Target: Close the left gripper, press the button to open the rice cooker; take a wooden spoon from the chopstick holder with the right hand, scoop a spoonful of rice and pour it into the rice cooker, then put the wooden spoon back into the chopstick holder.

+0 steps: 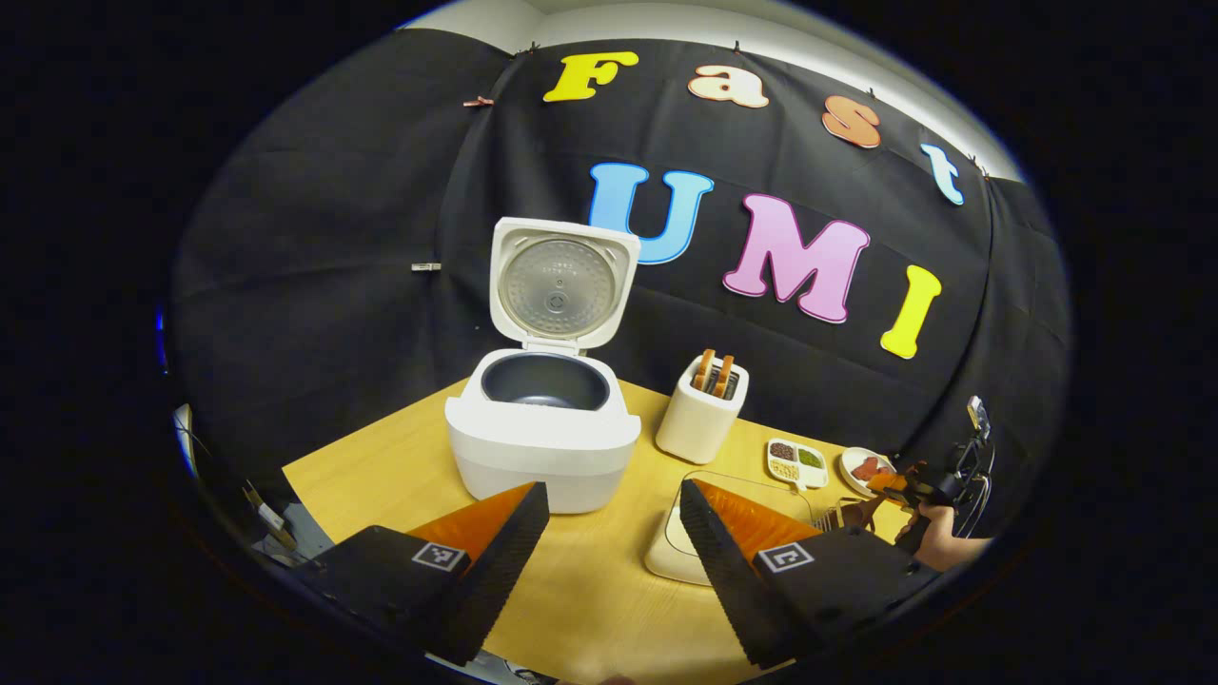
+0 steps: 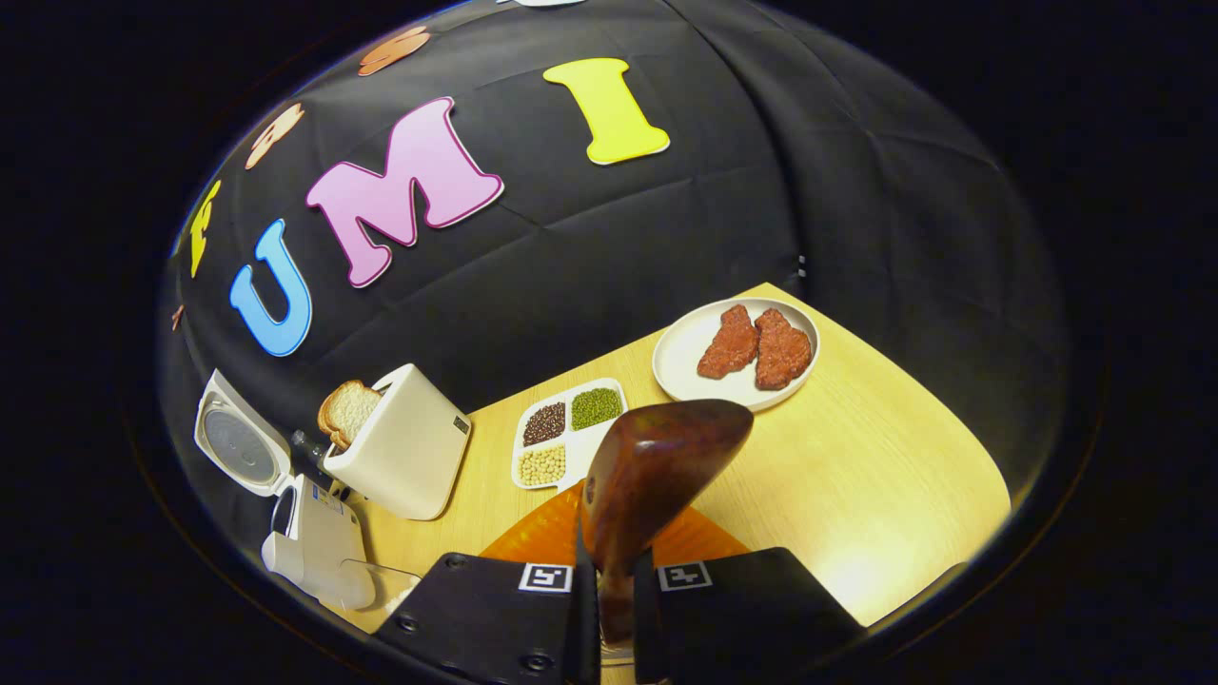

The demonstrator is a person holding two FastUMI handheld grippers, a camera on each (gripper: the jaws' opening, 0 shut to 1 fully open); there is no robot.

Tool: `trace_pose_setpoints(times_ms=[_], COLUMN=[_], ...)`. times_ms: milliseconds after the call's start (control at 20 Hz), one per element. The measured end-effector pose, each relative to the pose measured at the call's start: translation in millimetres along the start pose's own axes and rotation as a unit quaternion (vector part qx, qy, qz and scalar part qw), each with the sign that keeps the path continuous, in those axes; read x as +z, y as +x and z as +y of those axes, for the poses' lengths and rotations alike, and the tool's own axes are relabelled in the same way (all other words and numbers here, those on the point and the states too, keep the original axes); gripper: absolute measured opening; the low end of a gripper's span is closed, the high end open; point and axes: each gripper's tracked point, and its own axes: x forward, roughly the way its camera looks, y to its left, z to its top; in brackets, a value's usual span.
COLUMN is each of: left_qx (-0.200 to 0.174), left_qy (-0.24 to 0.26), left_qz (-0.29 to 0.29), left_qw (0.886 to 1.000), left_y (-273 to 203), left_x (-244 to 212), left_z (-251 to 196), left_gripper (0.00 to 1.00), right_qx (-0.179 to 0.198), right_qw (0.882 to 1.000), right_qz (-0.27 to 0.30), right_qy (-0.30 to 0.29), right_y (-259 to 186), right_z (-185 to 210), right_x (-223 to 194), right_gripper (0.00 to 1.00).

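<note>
The wooden table (image 1: 590,590) fills the lower middle of the left gripper view. At frame centre on it stands the white rice cooker (image 1: 542,442), lid (image 1: 561,285) swung upright and dark inner pot exposed. Right of it is the white chopstick holder (image 1: 701,414) with brown handles poking from its top. Lower right sit a divided dish (image 1: 795,462) of grains and a plate (image 1: 864,468) of reddish meat pieces. The left gripper (image 1: 614,557) hangs at the bottom, fingers spread wide around nothing.

In the right gripper view, the right gripper (image 2: 616,609) at bottom centre is clenched on the handle of the wooden spoon (image 2: 657,466), whose bowl rises to mid-frame, above the table. No brand or label writing is legible on any item; the square markers on the fingers carry only patterns.
</note>
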Motion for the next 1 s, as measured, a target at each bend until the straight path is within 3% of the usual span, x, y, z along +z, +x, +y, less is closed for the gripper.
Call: trace_pose_setpoints(times_ms=[100,200,300,550,1000], left_qx=[0.006,0.009,0.01,0.016,0.005], left_qy=[0.006,0.011,0.021,0.064,0.07], left_qz=[-0.014,-0.03,-0.041,-0.075,-0.132], left_qw=[1.0,0.999,0.999,0.995,0.989], left_y=[1,3,7,27,66], left_x=[15,31,49,116,254], left_z=[7,12,18,33,35], left_gripper=[0.96,0.96,0.96,0.96,0.96], right_qx=[0.01,0.018,0.01,0.002,-0.012], right_qw=[1.0,0.999,0.999,0.997,0.982], right_qz=[0.008,-0.002,-0.023,-0.077,-0.143], right_qy=[0.019,0.03,0.024,-0.013,-0.123], right_y=[-3,-13,-29,-84,-189], right_z=[4,10,6,3,1], right_x=[-10,-6,1,26,46], right_gripper=[0.2,0.3,1.0,0.98,0.98])
